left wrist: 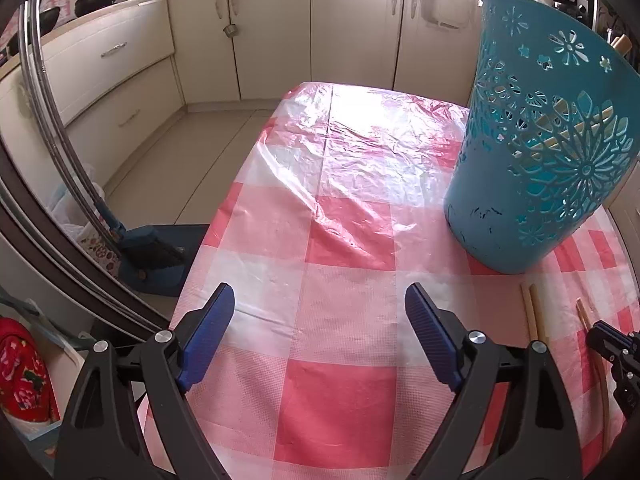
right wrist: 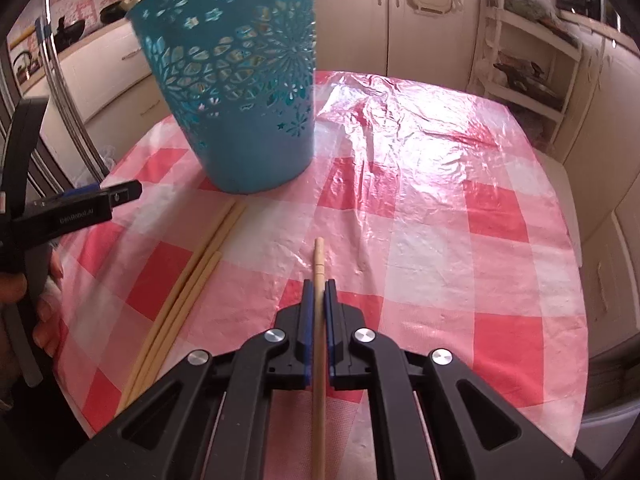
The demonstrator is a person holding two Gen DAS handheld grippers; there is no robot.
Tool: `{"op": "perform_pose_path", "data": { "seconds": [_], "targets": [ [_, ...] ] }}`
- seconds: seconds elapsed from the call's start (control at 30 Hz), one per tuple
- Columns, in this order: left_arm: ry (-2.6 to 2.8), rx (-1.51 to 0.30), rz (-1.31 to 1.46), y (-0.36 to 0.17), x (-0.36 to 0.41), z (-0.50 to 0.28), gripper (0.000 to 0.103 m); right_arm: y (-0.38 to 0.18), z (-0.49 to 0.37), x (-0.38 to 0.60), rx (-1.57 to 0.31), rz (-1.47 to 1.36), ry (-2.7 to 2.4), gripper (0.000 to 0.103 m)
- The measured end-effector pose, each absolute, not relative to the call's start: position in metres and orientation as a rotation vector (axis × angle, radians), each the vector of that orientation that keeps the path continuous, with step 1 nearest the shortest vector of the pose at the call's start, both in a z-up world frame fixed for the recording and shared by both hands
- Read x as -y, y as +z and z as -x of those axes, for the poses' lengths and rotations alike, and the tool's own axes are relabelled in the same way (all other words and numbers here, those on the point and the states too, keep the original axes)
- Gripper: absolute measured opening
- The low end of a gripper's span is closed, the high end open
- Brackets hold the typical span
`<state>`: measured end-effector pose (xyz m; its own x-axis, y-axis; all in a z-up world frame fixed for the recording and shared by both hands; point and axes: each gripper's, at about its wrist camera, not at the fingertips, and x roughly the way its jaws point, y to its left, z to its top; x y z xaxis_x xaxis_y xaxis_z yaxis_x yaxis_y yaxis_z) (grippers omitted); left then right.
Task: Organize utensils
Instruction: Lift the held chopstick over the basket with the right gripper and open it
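A teal perforated basket (left wrist: pixel 536 140) stands on the checked table, with chopsticks showing through its holes; it also shows in the right wrist view (right wrist: pixel 236 80). My right gripper (right wrist: pixel 319 286) is shut on a single wooden chopstick (right wrist: pixel 319 264), held just above the table, pointing forward, right of the basket. Three loose chopsticks (right wrist: pixel 192 280) lie on the cloth to its left, also in the left wrist view (left wrist: pixel 534 316). My left gripper (left wrist: pixel 320 308) is open and empty over the table, left of the basket; it shows in the right wrist view (right wrist: pixel 120 196).
The table carries a red-and-white checked plastic cloth (left wrist: pixel 340 240). Cream kitchen cabinets (left wrist: pixel 280 40) run behind it. A blue dustpan and broom (left wrist: pixel 152 248) sit on the floor at left. A white shelf rack (right wrist: pixel 528 64) stands at the back right.
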<state>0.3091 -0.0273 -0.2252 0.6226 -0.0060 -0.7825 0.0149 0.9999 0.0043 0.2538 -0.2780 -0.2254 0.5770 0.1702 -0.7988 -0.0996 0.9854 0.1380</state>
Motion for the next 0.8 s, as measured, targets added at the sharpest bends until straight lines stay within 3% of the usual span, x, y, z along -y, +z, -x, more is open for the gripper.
{"op": "perform_pose_path", "data": {
  "seconds": [0.53,0.8],
  "targets": [
    [-0.021,-0.916,-0.014,-0.228,0.028,-0.313,0.084,-0.136,-0.235,0.303,-0.706,-0.475,0.397,0.006],
    [-0.019,-0.918,-0.026,-0.231,0.030,-0.313,0.084,-0.043,-0.261,0.292,-0.439,-0.524,0.458,0.006]
  ]
}}
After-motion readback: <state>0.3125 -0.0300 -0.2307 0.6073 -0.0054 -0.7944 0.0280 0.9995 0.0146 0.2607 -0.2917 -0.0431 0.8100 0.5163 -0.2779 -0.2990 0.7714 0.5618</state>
